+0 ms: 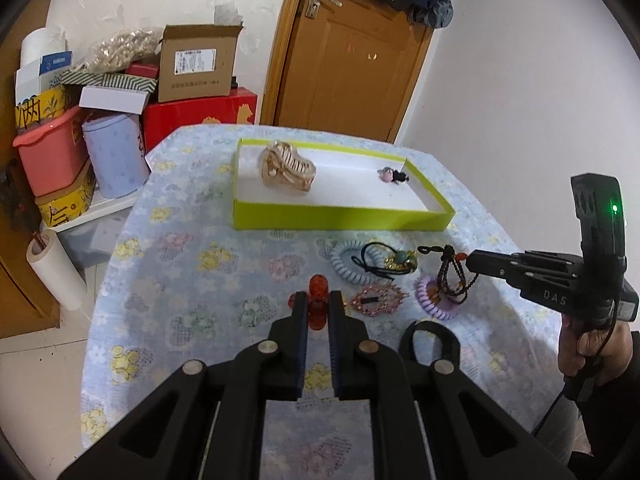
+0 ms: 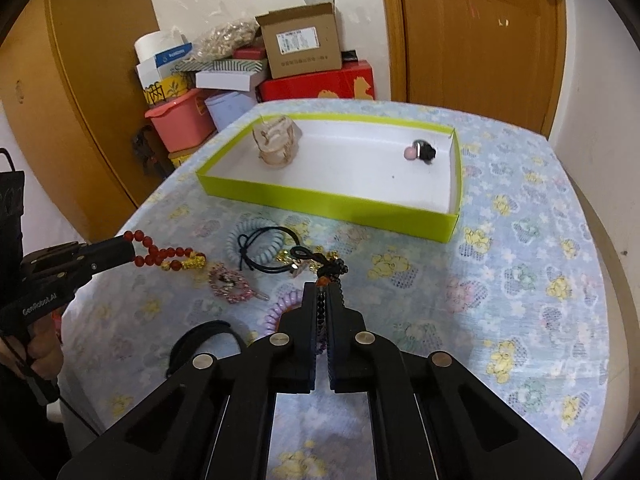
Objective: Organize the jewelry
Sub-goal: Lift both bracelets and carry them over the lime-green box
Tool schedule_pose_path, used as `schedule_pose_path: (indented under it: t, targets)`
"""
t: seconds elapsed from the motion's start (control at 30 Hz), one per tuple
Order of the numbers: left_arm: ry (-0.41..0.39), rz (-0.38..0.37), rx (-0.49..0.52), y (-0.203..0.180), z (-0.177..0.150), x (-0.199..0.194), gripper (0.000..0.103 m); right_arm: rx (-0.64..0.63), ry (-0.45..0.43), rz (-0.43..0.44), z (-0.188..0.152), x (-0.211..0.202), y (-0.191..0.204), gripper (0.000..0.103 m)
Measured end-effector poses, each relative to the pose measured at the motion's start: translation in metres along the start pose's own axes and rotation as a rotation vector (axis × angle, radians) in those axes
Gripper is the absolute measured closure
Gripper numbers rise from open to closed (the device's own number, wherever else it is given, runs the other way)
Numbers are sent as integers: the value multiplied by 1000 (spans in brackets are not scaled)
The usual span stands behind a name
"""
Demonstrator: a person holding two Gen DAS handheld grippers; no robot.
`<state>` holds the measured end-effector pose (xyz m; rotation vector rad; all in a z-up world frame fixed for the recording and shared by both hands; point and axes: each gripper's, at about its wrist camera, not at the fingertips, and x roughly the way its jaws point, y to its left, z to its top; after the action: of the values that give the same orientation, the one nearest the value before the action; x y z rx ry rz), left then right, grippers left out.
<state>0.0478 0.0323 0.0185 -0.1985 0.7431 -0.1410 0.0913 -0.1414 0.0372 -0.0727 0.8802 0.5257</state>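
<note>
**Two Pieces Boxed, Most Still on the Table**

Near, the left gripper (image 1: 318, 308) clamps a red bead bracelet (image 2: 160, 254); the right gripper (image 2: 323, 294) pinches a dark bead string (image 1: 452, 276). Coil ties (image 1: 352, 262) and a brooch (image 1: 378, 300) wait between. Far, the tray (image 1: 344, 214) holds only a claw clip (image 1: 288, 170) and a small charm (image 1: 392, 176).

The desk (image 2: 520, 208), draped in a pale blue floral cloth, carries a lime-green tray (image 2: 320, 200) toward its far side. Just in front of the tray lie a light blue coil hair tie (image 2: 244, 244) with a black hair elastic (image 2: 272, 258) across it; nearer, in front of those, lie a pink jewelled clip (image 2: 232, 282), a lilac coil tie (image 2: 280, 312) and a black band (image 2: 200, 340).
</note>
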Motion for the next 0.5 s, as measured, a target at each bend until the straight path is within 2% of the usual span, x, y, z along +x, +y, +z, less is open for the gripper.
schedule_pose_path:
  t: [0.5]
  targets:
    - [-42, -5, 17, -14, 25, -28, 93, -23, -84, -3, 9, -39, 6, 100]
